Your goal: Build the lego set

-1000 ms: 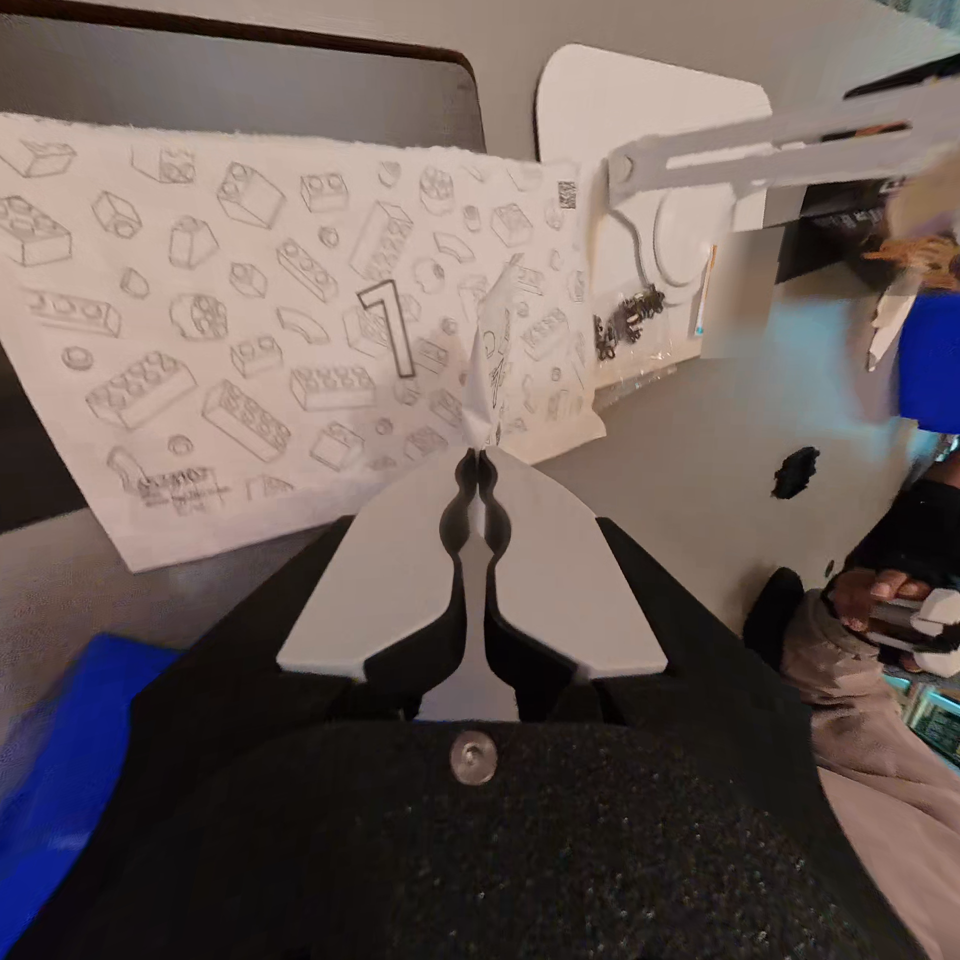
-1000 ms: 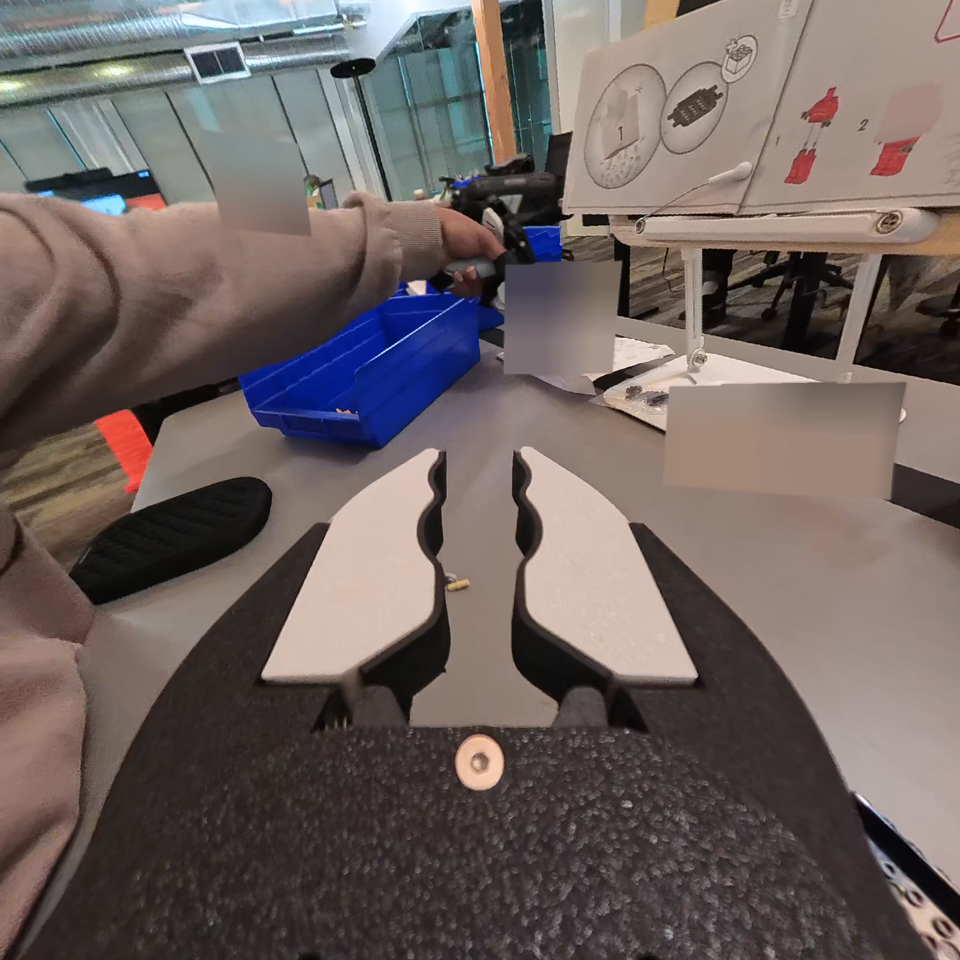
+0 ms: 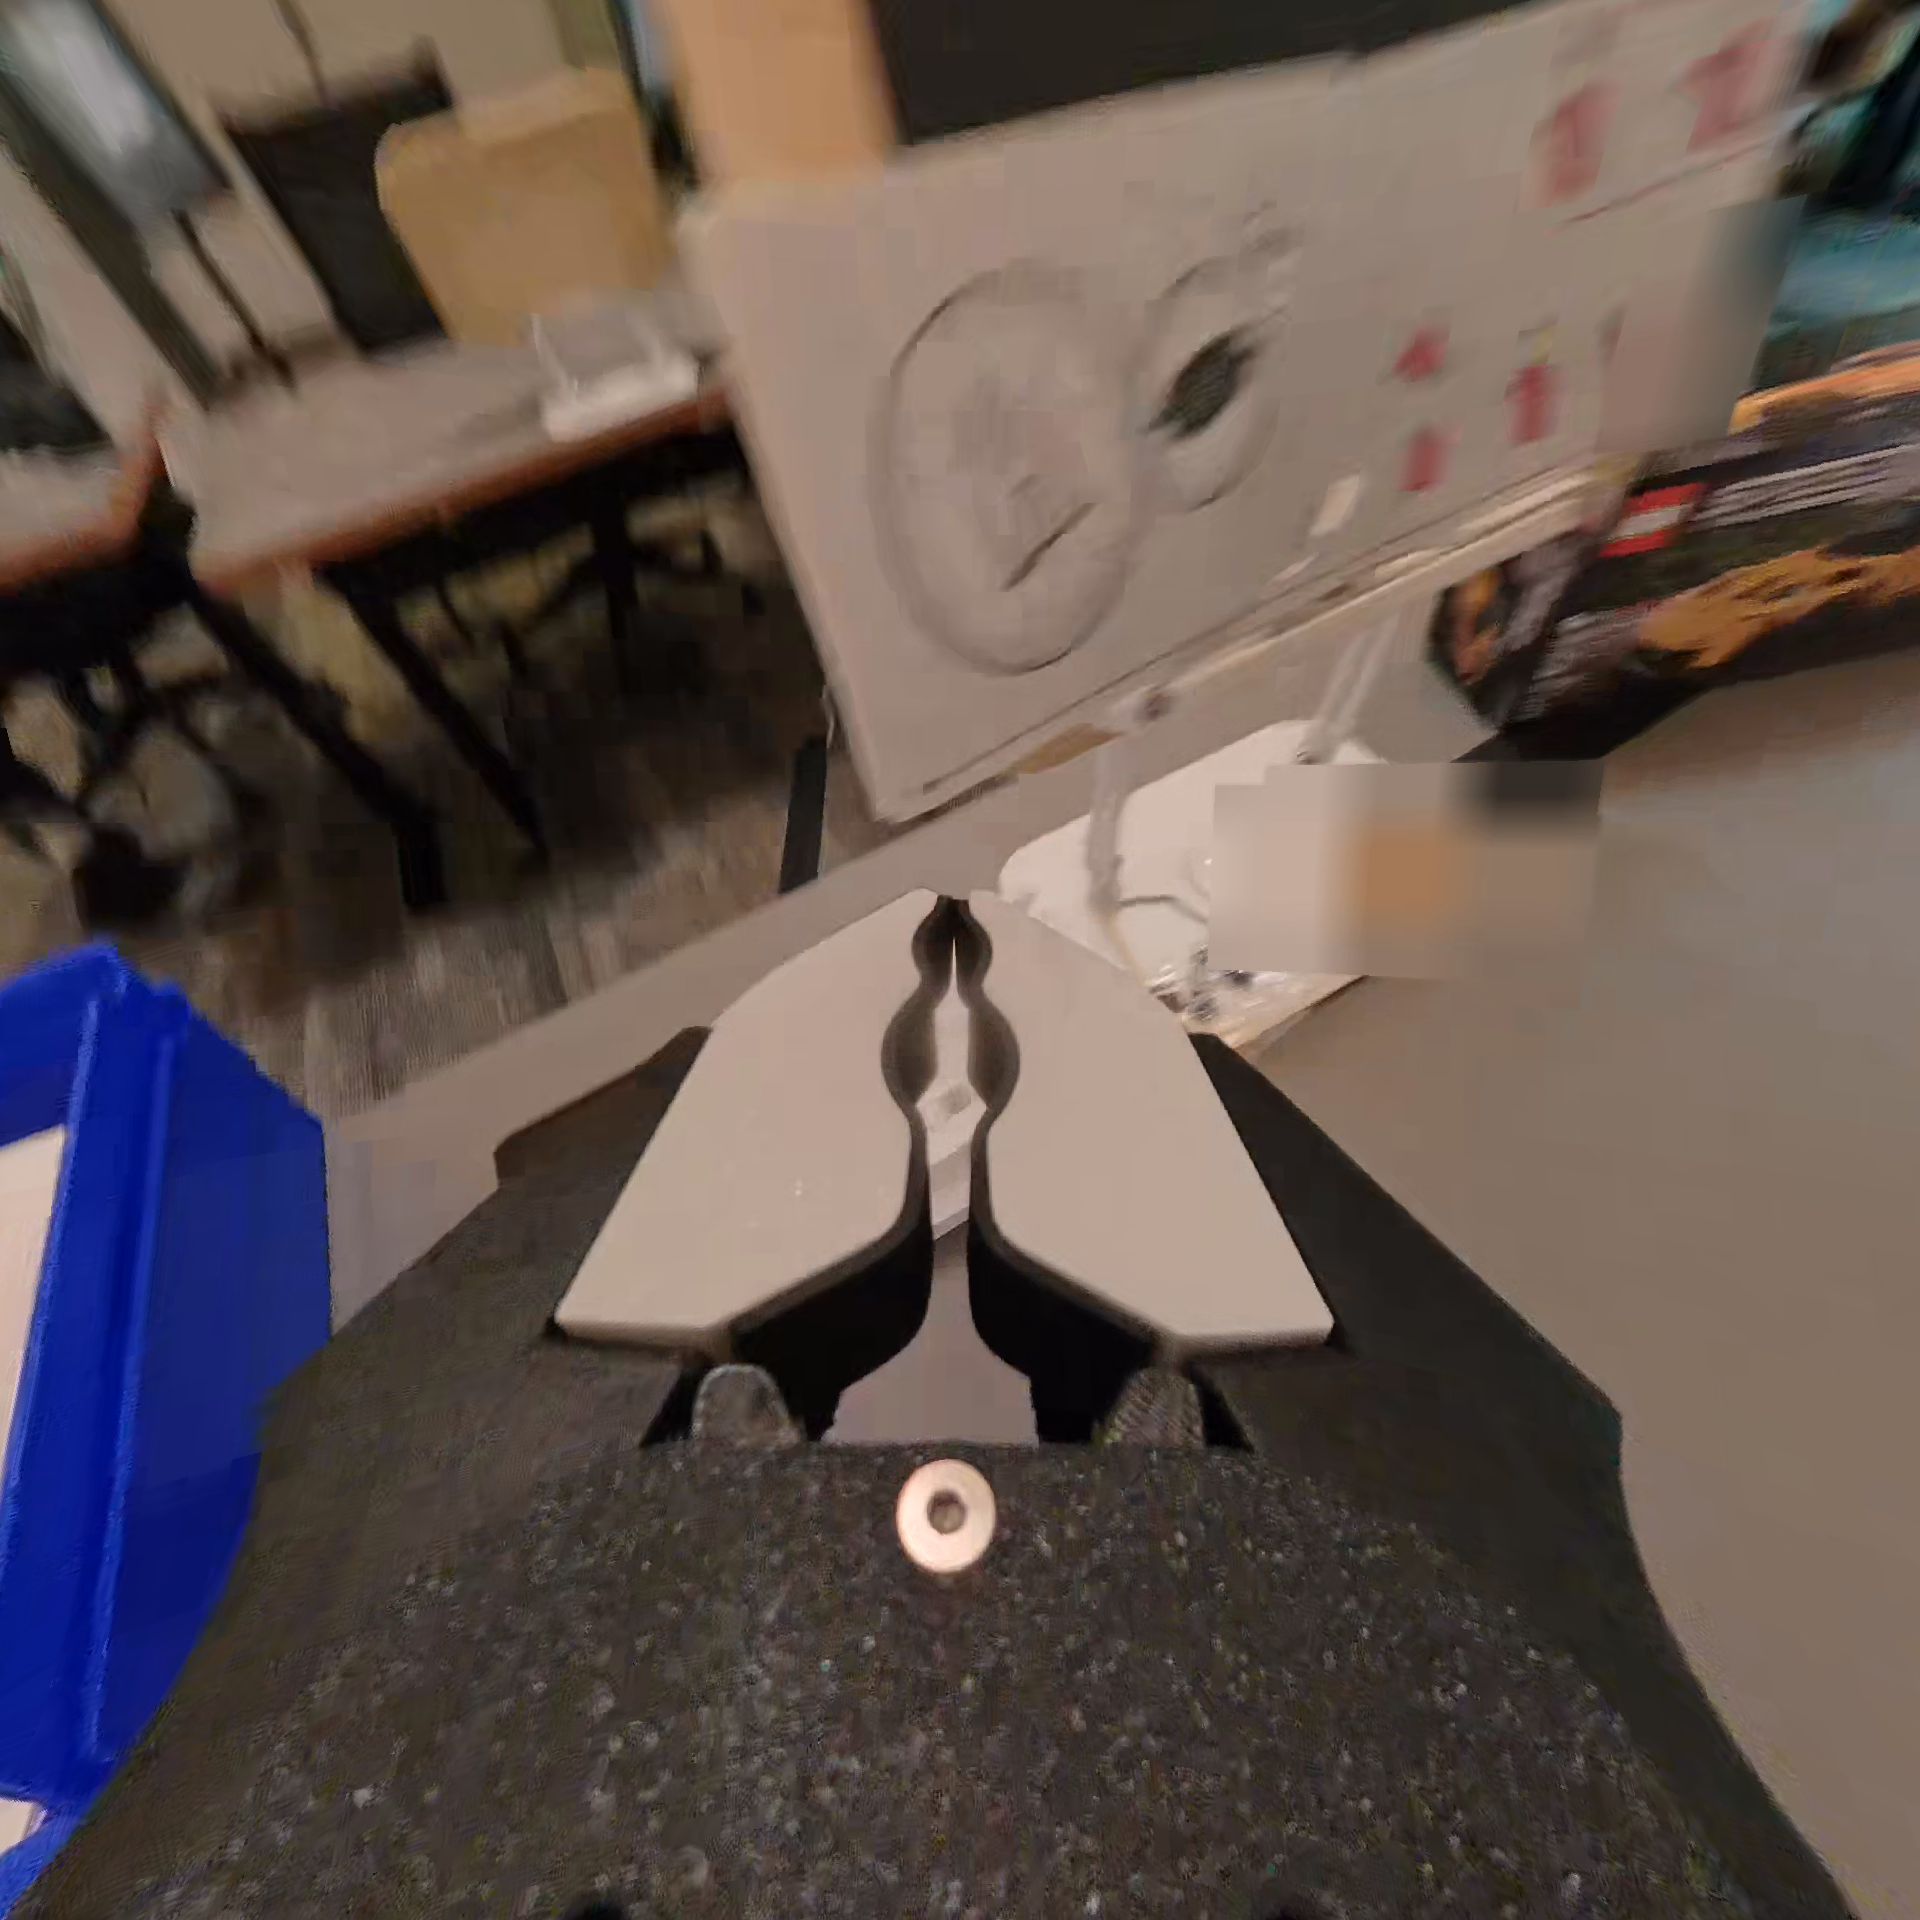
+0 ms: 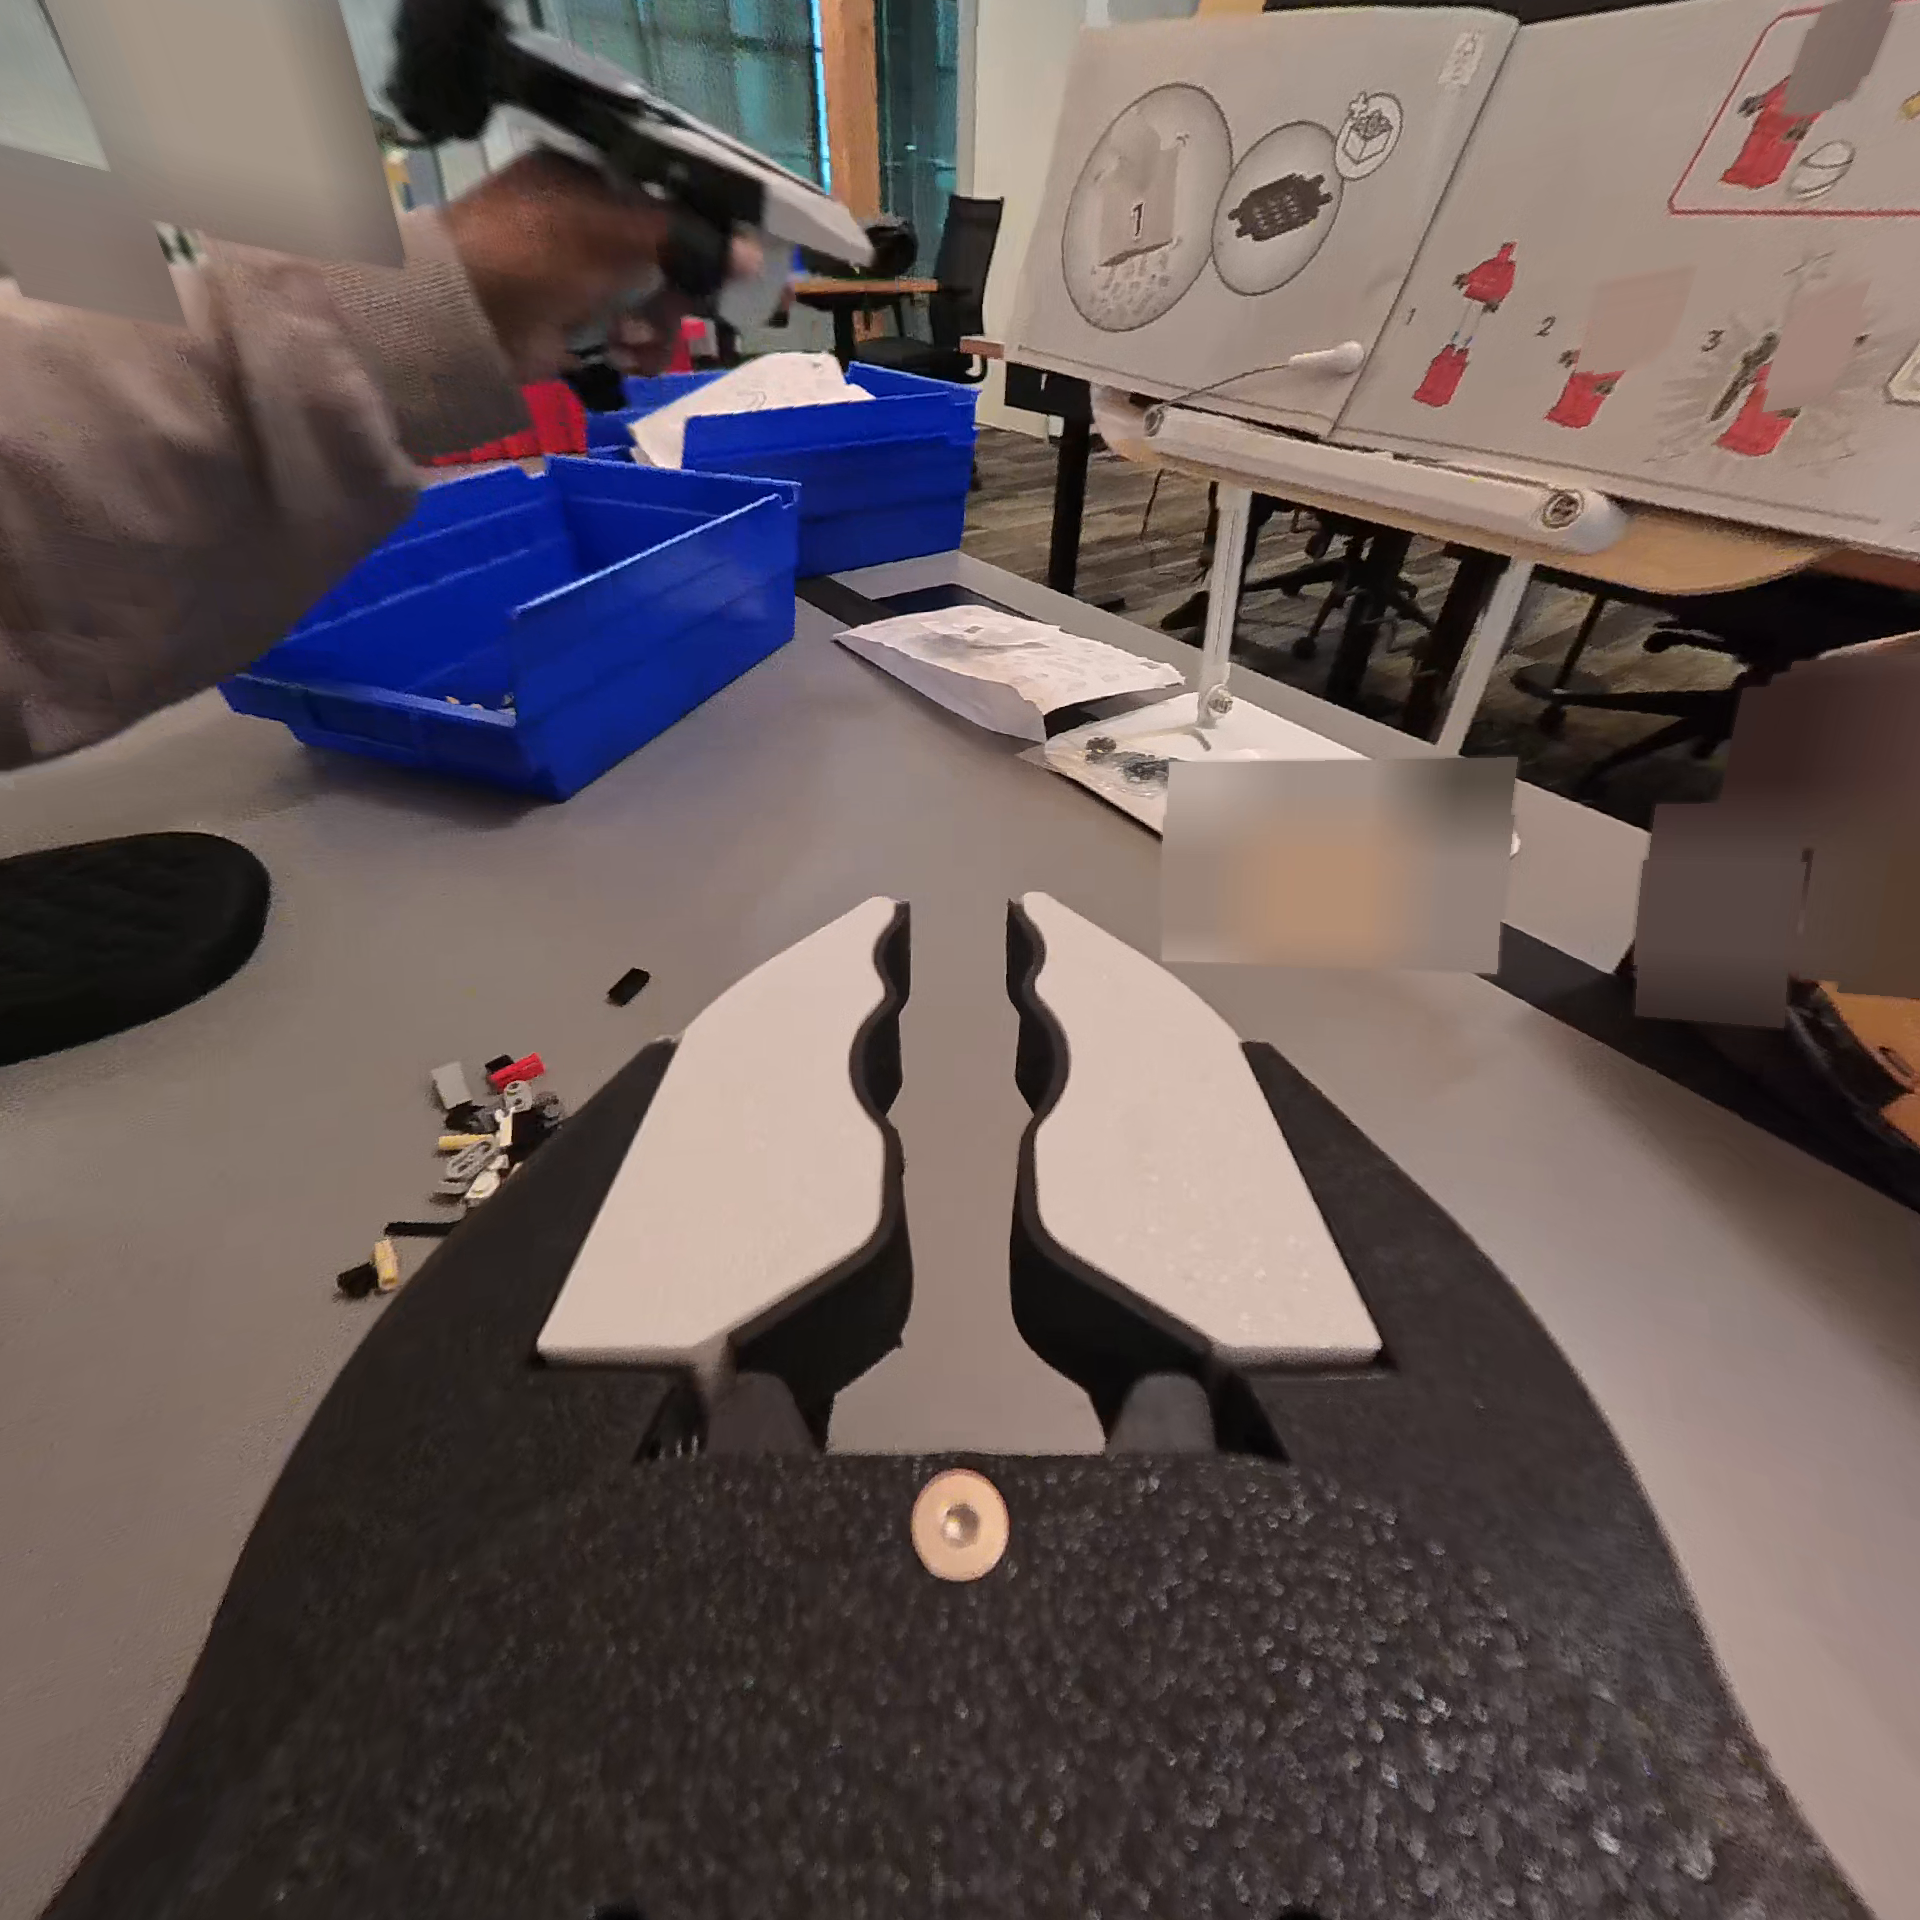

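Observation:
A small pile of loose lego pieces (image 4: 488, 1132) in black, grey, red and yellow lies on the grey table (image 4: 727, 831), left of my right gripper (image 4: 956, 914). The right gripper is open and empty, low over the table. My left gripper (image 3: 948, 914) is shut with its tips touching and nothing between them. It shows in the right wrist view (image 4: 852, 241) raised in the air above the blue bins, blurred. The instruction booklet (image 4: 1351, 239) stands open on a white stand (image 4: 1351, 468); it also shows blurred in the left wrist view (image 3: 1143, 436).
Two blue bins (image 4: 540, 613) stand at the back left; the far one (image 4: 862, 457) holds a white paper bag (image 4: 748, 400). Another white bag (image 4: 997, 655) and a clear bag of black pieces (image 4: 1122, 764) lie by the stand. A black pad (image 4: 114, 935) lies at the left. Some 40 cm of space lies between my two pairs of fingers.
My left gripper held a white paper bag a second ago; now it holds nothing and has swung up and away. The right gripper has shifted, so the pile of pieces shows.

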Tool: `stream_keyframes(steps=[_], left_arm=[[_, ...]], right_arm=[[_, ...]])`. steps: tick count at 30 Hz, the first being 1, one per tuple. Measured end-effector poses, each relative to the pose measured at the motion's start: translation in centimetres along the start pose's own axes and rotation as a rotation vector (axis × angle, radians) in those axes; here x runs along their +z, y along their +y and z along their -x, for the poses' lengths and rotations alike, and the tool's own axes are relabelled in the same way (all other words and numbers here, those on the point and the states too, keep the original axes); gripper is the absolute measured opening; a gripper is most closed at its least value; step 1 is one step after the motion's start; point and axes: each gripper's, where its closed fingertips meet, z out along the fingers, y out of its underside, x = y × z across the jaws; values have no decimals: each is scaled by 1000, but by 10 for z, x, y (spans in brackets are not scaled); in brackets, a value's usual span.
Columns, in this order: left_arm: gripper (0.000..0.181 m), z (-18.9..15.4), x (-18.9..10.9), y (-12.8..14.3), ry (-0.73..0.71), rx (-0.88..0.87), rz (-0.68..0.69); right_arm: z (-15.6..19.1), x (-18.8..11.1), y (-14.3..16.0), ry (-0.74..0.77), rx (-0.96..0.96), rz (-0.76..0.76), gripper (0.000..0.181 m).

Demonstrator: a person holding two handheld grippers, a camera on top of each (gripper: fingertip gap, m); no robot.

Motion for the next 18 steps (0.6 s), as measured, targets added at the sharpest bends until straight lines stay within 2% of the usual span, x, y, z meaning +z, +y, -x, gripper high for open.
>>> stream_keyframes(steps=[3, 7, 14, 18], left_arm=[[0, -52, -46, -9, 4, 82, -143], [0, -119, -85, 5, 37, 165, -214], [3, -242, -102, 27, 230, 194, -334], [5, -286, -95, 37, 292, 182, -362]], right_arm=[[5, 2, -6, 13, -21, -25, 12], [18, 10, -17, 33, -95, -47, 7], [64, 38, -42, -43, -111, -103, 3], [82, 57, -54, -66, -98, -176, 6]])
